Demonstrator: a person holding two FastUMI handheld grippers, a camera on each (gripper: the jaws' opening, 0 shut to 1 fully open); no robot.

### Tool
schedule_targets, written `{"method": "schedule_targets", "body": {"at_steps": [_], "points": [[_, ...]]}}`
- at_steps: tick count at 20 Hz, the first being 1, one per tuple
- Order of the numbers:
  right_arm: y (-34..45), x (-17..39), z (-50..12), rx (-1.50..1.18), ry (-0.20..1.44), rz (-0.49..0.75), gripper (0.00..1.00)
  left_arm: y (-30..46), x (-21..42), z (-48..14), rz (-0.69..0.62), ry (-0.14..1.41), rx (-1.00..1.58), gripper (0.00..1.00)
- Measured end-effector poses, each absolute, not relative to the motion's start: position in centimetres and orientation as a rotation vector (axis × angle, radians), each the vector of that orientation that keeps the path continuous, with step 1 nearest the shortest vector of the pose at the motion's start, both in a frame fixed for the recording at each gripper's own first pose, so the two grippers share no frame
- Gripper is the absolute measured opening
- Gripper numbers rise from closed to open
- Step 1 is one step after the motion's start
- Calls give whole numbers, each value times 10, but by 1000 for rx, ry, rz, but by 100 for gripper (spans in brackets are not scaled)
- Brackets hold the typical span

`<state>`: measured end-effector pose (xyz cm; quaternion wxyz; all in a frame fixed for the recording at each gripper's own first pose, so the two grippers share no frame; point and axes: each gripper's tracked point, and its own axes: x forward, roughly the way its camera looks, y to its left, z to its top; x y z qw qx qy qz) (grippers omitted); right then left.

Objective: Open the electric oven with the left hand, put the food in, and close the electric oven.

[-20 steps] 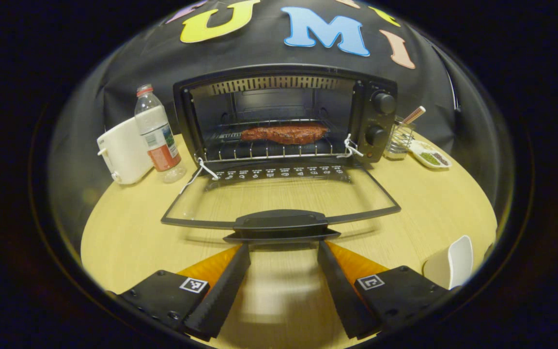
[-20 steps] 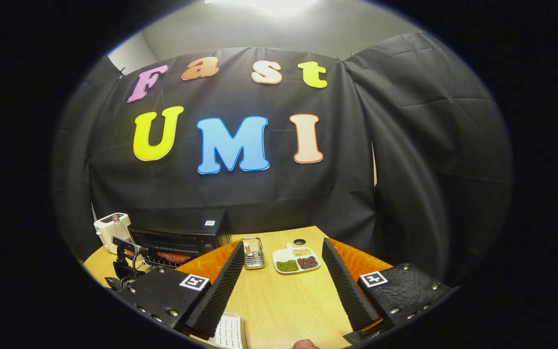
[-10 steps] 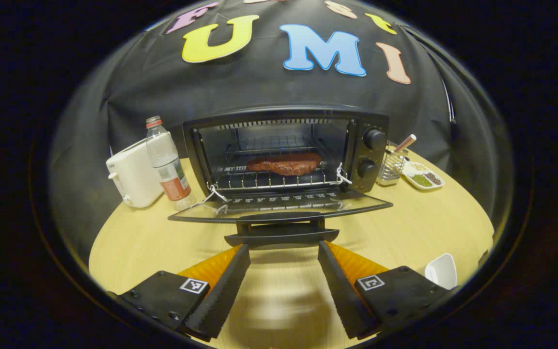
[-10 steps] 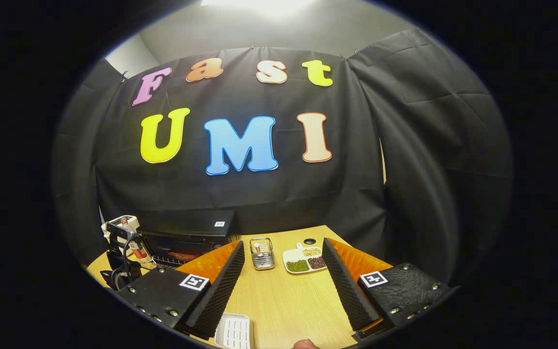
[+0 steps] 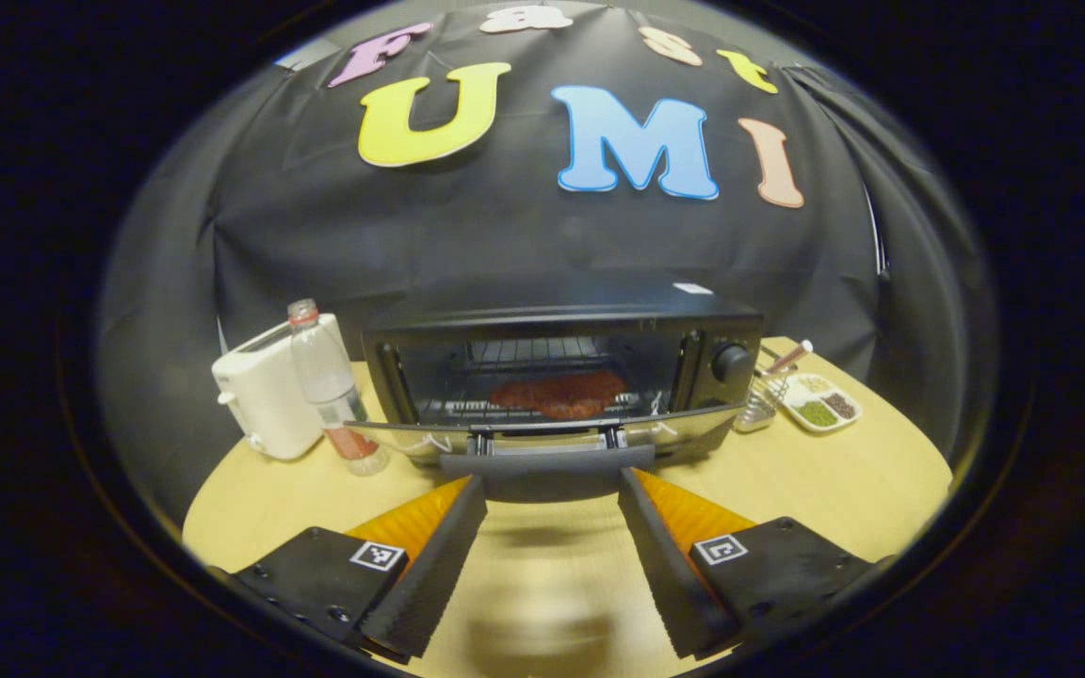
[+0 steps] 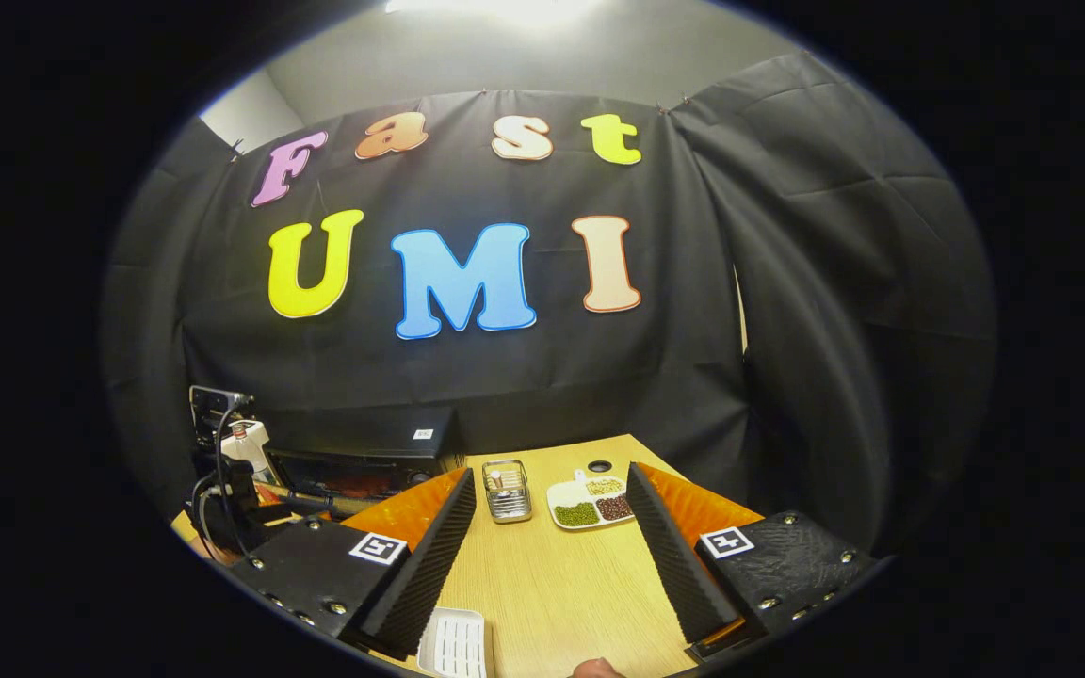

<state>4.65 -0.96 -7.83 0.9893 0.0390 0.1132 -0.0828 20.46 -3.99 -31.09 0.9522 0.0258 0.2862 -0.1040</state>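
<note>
Left gripper [image 5: 550, 485] fingers spread beneath the oven door [image 5: 547, 438] handle edge

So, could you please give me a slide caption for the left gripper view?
Open left gripper under the handle of the half-raised oven door, meat on the rack inside.

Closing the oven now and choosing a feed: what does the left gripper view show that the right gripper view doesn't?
Left gripper view: the door handle close ahead, the door part-raised, the knob. Right gripper view: a white slotted tray at the table's near edge. Both: oven, wire basket, bean dish.
</note>
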Motion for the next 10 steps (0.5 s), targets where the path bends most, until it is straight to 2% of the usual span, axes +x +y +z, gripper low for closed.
{"method": "schedule_targets", "body": {"at_steps": [5,7,8,9,10], "points": [[-11,48,-78,81,222,-176,98,-48,238,-281,-233,474,58,100],[-11,50,-76,79,214,-169,98,-53,239,-263,-245,429,37,96],[-10,53,-75,80,209,-162,98,-54,238,-253,-248,413,30,100],[-9,55,-73,81,204,-151,98,-54,234,-242,-246,396,28,91],[-8,57,-71,83,194,-137,98,-54,231,-229,-241,373,28,95]]}}
